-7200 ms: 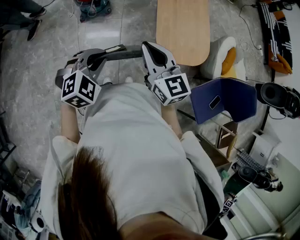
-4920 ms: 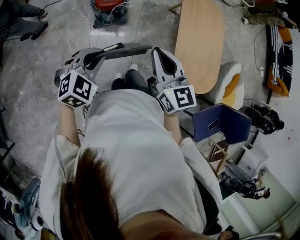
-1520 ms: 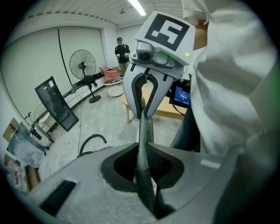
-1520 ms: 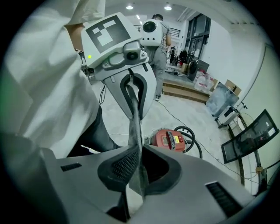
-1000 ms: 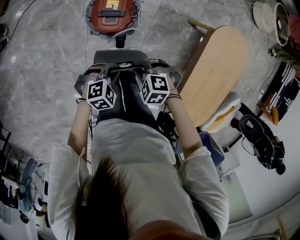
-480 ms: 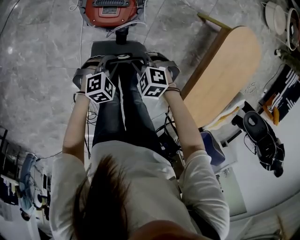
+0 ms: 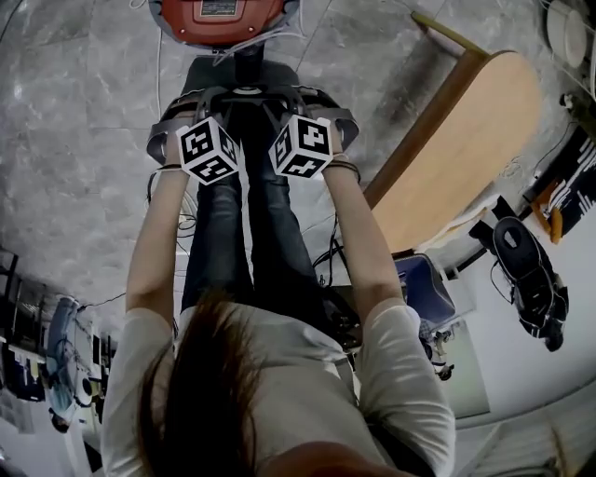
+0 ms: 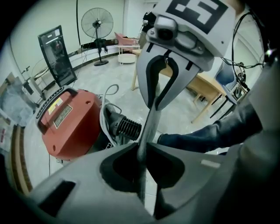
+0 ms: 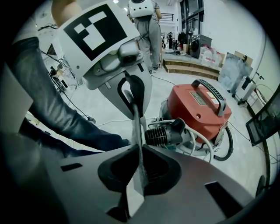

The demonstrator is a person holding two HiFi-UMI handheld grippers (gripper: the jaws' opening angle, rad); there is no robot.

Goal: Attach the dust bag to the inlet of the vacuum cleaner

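Left gripper view: the dust bag (image 8: 148,127) is seen edge-on, pinched in the left gripper (image 8: 143,151) jaws, which have just been eased open a touch. Right gripper (image 9: 139,151): same pinch. The ribbed inlet (image 9: 164,133) is spotted just beyond. From the head view the vacuum cleaner (image 7: 219,14) gets cropped, and the jaws are hidden.

The vacuum cleaner (image 7: 222,11) is red, the dust bag (image 8: 148,124) grey, the floor (image 7: 74,112) grey-marbled, and the cubes (image 7: 209,149) bear black-and-white squares.

Grey marbled floor (image 7: 74,140) with red vacuum cleaner (image 7: 222,11) and wooden table (image 7: 466,158).
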